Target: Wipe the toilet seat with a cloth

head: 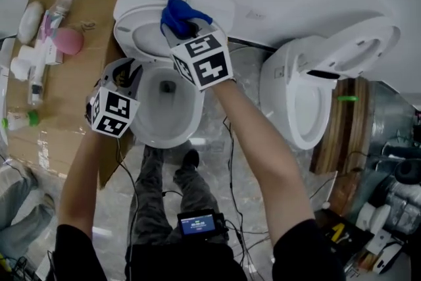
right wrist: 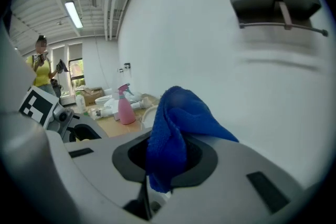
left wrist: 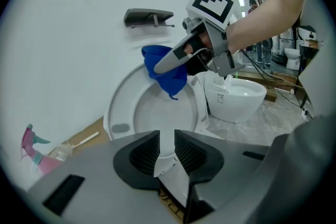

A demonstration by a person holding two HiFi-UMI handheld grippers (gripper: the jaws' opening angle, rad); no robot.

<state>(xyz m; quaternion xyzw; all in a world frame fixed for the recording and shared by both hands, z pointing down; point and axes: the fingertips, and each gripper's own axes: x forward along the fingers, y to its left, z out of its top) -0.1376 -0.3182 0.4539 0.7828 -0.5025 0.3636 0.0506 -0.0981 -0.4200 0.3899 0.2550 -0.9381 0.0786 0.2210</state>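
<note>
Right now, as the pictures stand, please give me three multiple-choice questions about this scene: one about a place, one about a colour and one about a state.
1. Where is the pink spray bottle?
A. on the cardboard beside the toilet
B. inside the bowl
C. between the person's feet

2. What colour is the cloth?
A. yellow
B. blue
C. white

3. In what state is the right gripper?
A. open and empty
B. shut on nothing
C. shut on the cloth

Answers:
1 A: the head view shows it on the cardboard at the left.
2 B: every view shows it blue.
3 C: the right gripper view shows the cloth bunching out from between its jaws.
</note>
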